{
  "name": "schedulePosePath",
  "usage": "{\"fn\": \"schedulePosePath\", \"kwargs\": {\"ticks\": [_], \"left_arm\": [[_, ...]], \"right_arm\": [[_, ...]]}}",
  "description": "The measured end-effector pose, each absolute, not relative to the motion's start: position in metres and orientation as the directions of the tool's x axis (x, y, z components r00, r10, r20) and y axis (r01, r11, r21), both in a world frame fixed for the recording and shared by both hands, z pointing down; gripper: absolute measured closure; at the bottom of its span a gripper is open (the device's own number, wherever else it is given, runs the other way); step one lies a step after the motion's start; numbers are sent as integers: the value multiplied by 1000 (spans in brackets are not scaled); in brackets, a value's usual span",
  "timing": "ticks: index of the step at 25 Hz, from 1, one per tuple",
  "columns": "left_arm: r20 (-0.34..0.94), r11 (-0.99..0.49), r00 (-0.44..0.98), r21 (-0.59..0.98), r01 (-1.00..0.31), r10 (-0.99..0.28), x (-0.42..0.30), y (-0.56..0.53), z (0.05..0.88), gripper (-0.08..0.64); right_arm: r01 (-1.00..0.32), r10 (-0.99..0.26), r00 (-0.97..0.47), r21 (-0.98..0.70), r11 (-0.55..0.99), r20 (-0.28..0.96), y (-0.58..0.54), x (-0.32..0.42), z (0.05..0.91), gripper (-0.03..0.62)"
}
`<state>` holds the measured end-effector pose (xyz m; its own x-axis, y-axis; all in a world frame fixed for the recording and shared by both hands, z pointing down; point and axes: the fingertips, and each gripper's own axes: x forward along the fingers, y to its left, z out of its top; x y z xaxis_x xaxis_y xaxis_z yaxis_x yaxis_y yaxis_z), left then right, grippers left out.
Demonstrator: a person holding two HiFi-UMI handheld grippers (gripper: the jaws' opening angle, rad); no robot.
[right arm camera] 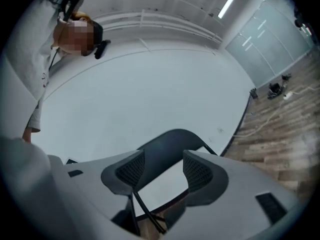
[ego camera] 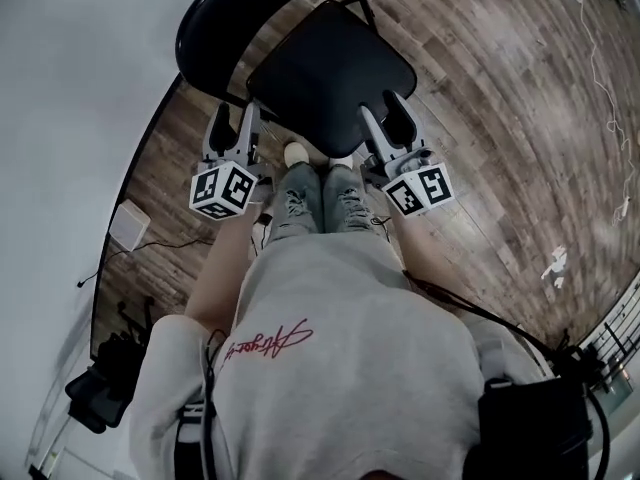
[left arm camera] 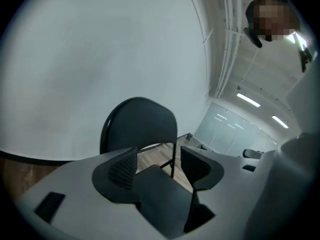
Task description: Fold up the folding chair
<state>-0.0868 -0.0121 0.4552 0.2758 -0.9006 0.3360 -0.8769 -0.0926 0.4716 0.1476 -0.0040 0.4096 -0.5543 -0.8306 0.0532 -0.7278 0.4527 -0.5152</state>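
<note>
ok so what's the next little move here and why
Probably ease both grippers a little further in over the front corners of the seat, ready to close. The chair is still unfolded with its seat flat. The left gripper and right gripper flank the seat's front edge, and both have their jaws apart with nothing pinched yet.

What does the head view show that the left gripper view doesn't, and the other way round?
Only the head view: the right gripper, the person's sneakers and a white cable on the floor. Only the left gripper view: ceiling lights and a glass wall. Both: the folding chair, unfolded, and the left gripper, jaws apart.
</note>
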Motion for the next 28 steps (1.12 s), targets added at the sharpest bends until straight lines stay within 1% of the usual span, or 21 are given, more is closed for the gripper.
{"fn": "schedulePosePath", "kwargs": {"ticks": [4, 7, 10, 14, 18, 21, 24, 27, 28], "left_arm": [[465, 41, 189, 441, -897, -865, -114, -13, 540, 278], [552, 129, 139, 419, -899, -822, -128, -8, 590, 272], [574, 170, 109, 410, -896, -812, -139, -16, 622, 268], [551, 161, 94, 396, -904, -829, -148, -28, 633, 258], [492, 61, 129, 351, -934, -861, -157, -47, 627, 253], [466, 40, 131, 338, -940, -875, -163, -64, 630, 255], [487, 58, 124, 341, -938, -864, -168, -72, 639, 255], [530, 52, 105, 273, -961, -842, -169, -75, 644, 258], [539, 50, 99, 254, -966, -836, -167, -78, 643, 286]], "right_arm": [[-738, -814, -545, -575, 353, 200, 24, 159, 504, 359], [-770, -819, -476, -601, 213, 321, 42, 172, 566, 356], [-794, -812, -405, -603, 83, 421, 46, 185, 626, 351], [-803, -788, -348, -595, -29, 508, 62, 201, 679, 347], [-804, -763, -336, -590, -73, 552, 71, 210, 713, 344], [-795, -750, -312, -593, -129, 582, 72, 219, 739, 342], [-788, -747, -257, -580, -205, 613, 79, 230, 754, 341], [-779, -744, -244, -583, -232, 622, 81, 234, 761, 337], [-770, -739, -263, -597, -226, 620, 78, 231, 764, 337]]}}
